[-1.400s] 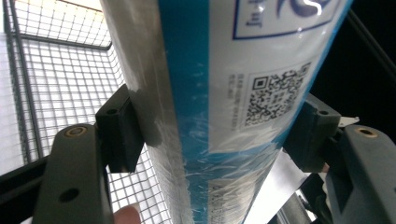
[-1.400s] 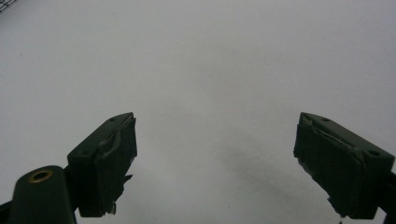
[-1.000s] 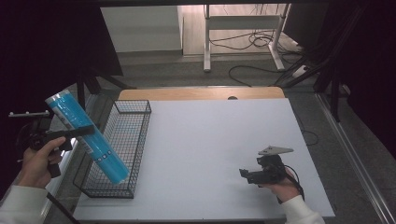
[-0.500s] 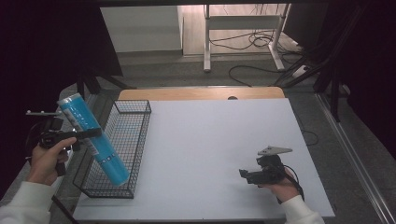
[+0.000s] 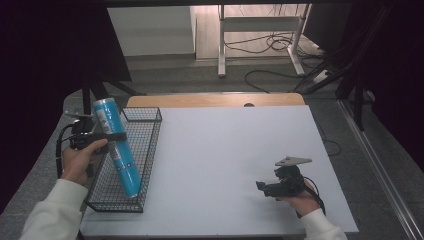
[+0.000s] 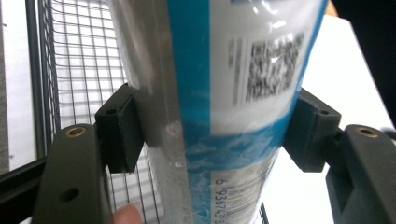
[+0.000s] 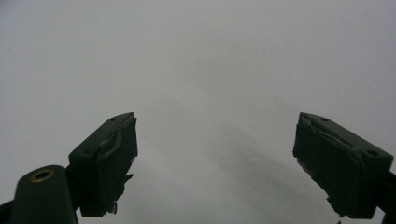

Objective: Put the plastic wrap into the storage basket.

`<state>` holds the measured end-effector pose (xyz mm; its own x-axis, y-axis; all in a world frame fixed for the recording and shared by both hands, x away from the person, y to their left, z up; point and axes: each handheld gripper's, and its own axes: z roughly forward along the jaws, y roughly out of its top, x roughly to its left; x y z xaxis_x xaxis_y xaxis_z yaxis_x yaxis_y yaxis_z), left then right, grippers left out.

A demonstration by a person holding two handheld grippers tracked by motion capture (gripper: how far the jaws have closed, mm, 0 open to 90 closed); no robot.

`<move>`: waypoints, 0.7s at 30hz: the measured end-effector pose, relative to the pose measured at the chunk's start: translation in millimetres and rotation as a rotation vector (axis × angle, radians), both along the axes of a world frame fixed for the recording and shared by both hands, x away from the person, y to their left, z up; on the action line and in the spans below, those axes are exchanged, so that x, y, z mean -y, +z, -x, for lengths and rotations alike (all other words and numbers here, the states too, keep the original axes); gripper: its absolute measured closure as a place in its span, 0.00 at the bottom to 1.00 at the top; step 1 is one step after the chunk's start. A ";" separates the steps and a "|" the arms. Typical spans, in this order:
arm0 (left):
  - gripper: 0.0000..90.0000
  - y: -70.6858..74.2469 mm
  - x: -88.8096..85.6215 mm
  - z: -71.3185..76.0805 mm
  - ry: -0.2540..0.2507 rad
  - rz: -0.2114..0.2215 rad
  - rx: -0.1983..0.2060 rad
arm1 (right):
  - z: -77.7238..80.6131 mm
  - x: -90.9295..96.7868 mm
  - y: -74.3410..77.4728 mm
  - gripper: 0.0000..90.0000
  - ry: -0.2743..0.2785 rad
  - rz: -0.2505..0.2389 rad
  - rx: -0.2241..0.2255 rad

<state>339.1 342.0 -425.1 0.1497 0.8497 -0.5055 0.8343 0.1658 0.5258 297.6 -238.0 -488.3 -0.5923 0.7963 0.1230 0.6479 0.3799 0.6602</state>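
A tall blue and white tube [image 5: 128, 172] [image 6: 233, 70] stands tilted, its top leaning left and its lower end down in the black wire basket [image 5: 150, 131] at the table's left edge. My left gripper [image 5: 116, 136] [image 6: 217, 130] is shut on the tube's upper half, with a pad pressed on each side. At the front right of the white table [image 5: 225, 145], my right gripper [image 5: 260, 186] [image 7: 215, 158] rests low in the person's hand. It is open, its jaws have just been closing slightly, and nothing is between them.
The basket's mesh [image 6: 84, 70] lies behind the tube. A wooden strip [image 5: 215, 100] runs along the table's far edge. A desk frame [image 5: 260, 30] and cables [image 5: 280, 80] sit on the floor beyond. Dark curtains flank both sides.
My left hand has moved right and down with the tube. The tube's top has swung toward the basket, so it stands more upright. The right hand has not moved.
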 end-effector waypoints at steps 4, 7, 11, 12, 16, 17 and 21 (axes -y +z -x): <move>0.35 -7.6 13.4 -16.7 0.030 -0.031 -0.026 | -0.7 -0.2 -0.8 0.16 -0.002 0.005 0.000; 0.35 -14.4 21.0 -27.6 0.028 -0.046 -0.041 | -1.6 0.1 -0.8 0.16 -0.003 0.003 0.002; 0.35 -26.0 27.1 -38.7 0.040 -0.049 -0.073 | -1.9 1.2 -0.1 0.16 -0.002 -0.002 0.010; 0.35 -30.3 29.3 -41.5 0.050 -0.053 -0.090 | -1.8 1.3 0.1 0.16 -0.002 -0.003 0.010; 0.35 -38.8 33.6 -48.4 0.081 -0.070 -0.112 | -1.8 0.5 -0.3 0.16 -0.001 0.000 0.008; 0.35 -40.6 34.5 -49.8 0.090 -0.073 -0.117 | -1.9 0.3 -0.4 0.16 0.000 0.000 0.008; 0.35 -49.4 34.5 -56.8 0.104 -0.067 -0.144 | -2.2 0.4 -0.4 0.16 -0.002 0.000 0.007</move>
